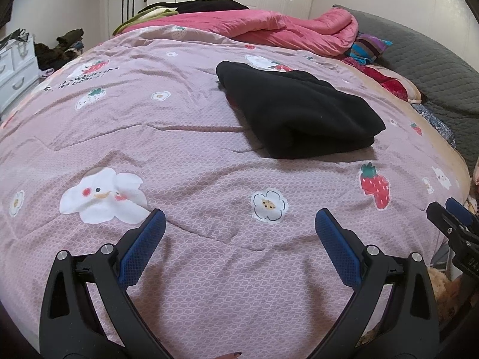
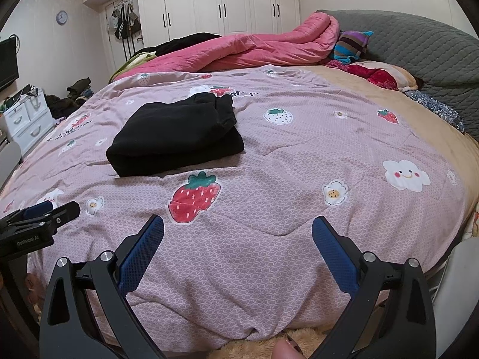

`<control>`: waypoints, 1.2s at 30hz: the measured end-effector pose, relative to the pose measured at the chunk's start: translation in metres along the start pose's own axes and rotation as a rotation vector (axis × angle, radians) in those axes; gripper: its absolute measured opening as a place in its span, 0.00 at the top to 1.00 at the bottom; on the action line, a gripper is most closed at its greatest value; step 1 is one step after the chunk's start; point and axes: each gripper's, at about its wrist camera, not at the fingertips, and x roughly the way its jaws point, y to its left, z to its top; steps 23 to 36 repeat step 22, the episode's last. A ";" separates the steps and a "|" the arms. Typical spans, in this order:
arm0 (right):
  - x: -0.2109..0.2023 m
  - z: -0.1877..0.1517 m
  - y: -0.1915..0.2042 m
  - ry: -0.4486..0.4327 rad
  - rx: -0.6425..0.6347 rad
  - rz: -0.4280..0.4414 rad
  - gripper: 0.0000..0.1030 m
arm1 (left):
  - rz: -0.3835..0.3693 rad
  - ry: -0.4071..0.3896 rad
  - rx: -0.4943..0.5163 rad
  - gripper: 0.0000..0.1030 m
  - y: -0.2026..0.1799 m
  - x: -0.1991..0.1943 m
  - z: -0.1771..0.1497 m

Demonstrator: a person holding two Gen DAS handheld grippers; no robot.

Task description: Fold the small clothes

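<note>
Blue ribbed pads [image 1: 143,246] line the black plastic fingers of the left gripper [image 1: 239,220], which are spread wide with nothing between them, poised over the near edge of the bed. Its twin, the right gripper [image 2: 238,226], is equally wide open and empty, with the same blue textured pads [image 2: 333,255] on black arms fitted with silver pivot bolts. Each gripper shows at the edge of the other's view, side by side and apart.

Ahead of both, well clear of the fingertips, lies the folded black garment [image 1: 295,110] [image 2: 176,133]. It looks like soft fleece, thick and matte, folded into a chunky rectangle with a rounded fold facing the cameras and a bunched cuff or hem on its far end. It sits right of centre from the left gripper and left of centre from the right.

Beneath it spreads a mauve quilted bedcover [image 1: 194,155] printed with strawberries, flowers and white clouds, lightly creased. Farther back a pink duvet [image 2: 263,49] is heaped against a grey quilted headboard [image 2: 419,42].
</note>
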 end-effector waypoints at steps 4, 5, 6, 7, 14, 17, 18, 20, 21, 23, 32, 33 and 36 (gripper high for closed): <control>-0.002 0.000 -0.002 -0.002 0.005 -0.002 0.04 | -0.019 0.002 0.002 0.09 -0.001 0.000 0.001; -0.002 0.000 -0.003 -0.004 0.008 -0.007 0.04 | -0.033 0.005 -0.003 0.09 0.000 0.000 0.001; -0.005 0.000 -0.007 -0.014 0.026 -0.024 0.04 | -0.039 0.007 -0.007 0.09 0.000 0.000 0.001; -0.007 0.000 -0.011 -0.019 0.041 -0.032 0.04 | -0.037 0.011 -0.010 0.09 0.001 0.000 0.001; -0.048 -0.015 -0.117 -0.064 0.257 -0.304 0.04 | 0.027 -0.010 -0.110 0.09 0.048 -0.011 0.012; -0.070 -0.038 -0.204 -0.039 0.403 -0.502 0.04 | 0.143 -0.014 -0.214 0.09 0.122 -0.022 0.023; -0.081 -0.051 -0.245 -0.016 0.486 -0.592 0.04 | 0.186 -0.009 -0.236 0.09 0.143 -0.025 0.027; -0.098 -0.073 -0.308 0.029 0.625 -0.710 0.04 | 0.312 0.000 -0.280 0.09 0.197 -0.032 0.033; -0.108 -0.090 -0.349 0.055 0.721 -0.784 0.04 | 0.396 0.009 -0.298 0.09 0.231 -0.035 0.038; -0.114 -0.100 -0.373 0.064 0.767 -0.831 0.04 | 0.458 0.024 -0.312 0.09 0.255 -0.036 0.041; -0.114 -0.100 -0.373 0.064 0.767 -0.831 0.04 | 0.458 0.024 -0.312 0.09 0.255 -0.036 0.041; -0.114 -0.100 -0.373 0.064 0.767 -0.831 0.04 | 0.458 0.024 -0.312 0.09 0.255 -0.036 0.041; -0.114 -0.100 -0.373 0.064 0.767 -0.831 0.04 | 0.458 0.024 -0.312 0.09 0.255 -0.036 0.041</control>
